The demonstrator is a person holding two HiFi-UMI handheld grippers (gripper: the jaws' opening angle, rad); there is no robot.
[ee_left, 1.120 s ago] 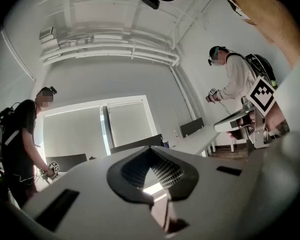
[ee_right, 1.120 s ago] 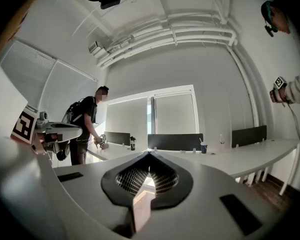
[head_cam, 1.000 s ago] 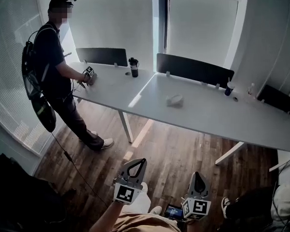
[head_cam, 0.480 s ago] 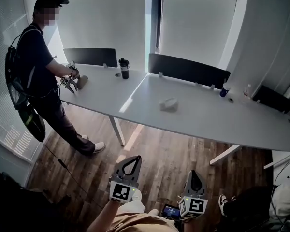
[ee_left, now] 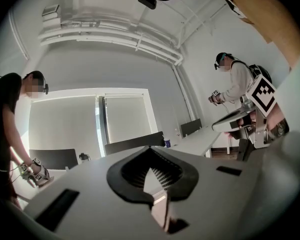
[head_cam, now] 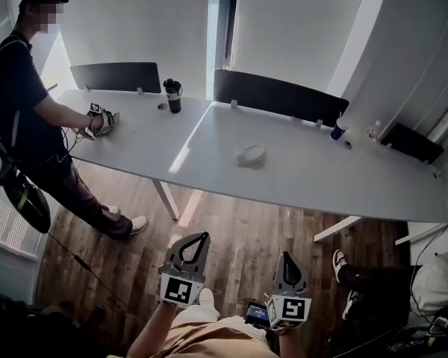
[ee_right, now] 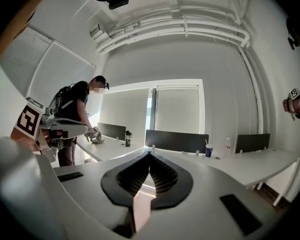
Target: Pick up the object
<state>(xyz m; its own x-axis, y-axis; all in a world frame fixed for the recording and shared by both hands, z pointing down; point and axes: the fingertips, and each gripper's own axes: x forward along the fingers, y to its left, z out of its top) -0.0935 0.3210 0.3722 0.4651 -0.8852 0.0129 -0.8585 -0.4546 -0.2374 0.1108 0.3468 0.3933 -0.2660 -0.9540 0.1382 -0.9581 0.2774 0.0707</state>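
Observation:
A small pale rounded object (head_cam: 252, 155) lies near the middle of the long white table (head_cam: 313, 181), well ahead of me. Both my grippers hang low over the wooden floor, short of the table and pointing toward it. My left gripper (head_cam: 202, 236) is shut with nothing in it; in the left gripper view its tips (ee_left: 150, 149) meet. My right gripper (head_cam: 285, 255) is also shut and holds nothing, its tips (ee_right: 150, 154) closed in the right gripper view. The object is apart from both.
A person (head_cam: 21, 103) stands at the table's left end with hands on a gripper (head_cam: 97, 119). A black bottle (head_cam: 172, 95) and a blue cup (head_cam: 337, 133) stand by the dark divider screens (head_cam: 280, 95). Another person's shoe (head_cam: 339, 262) is at the right.
The table, the pale object and the standing person have slid left in the head view. My two grippers have shifted slightly left and lower, still shut.

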